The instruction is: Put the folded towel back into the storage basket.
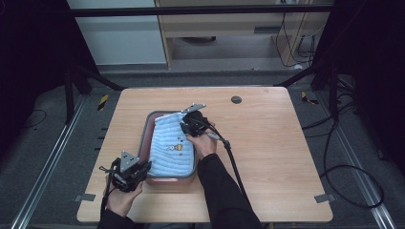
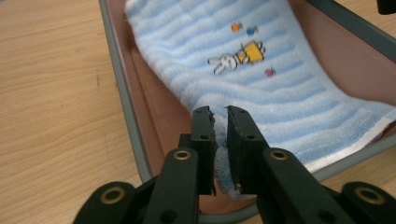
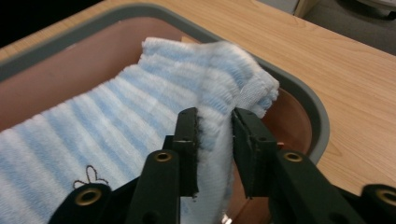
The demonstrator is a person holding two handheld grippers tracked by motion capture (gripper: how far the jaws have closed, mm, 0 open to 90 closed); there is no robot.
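Blue towel [image 1: 172, 143] lay mostly inside the tray [image 1: 144, 138], each tongs [image 2: 220, 122] [image 3: 215, 128] pinching one end, probably release left.

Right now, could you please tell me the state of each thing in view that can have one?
towel: spread along the tray, pinched at both ends, its embroidered rabbit facing up.
tray: upright on the table, holding the towel.
left gripper: shut on the towel's near end.
right gripper: shut on a fold at the towel's far end.
table: bare wood around the tray.
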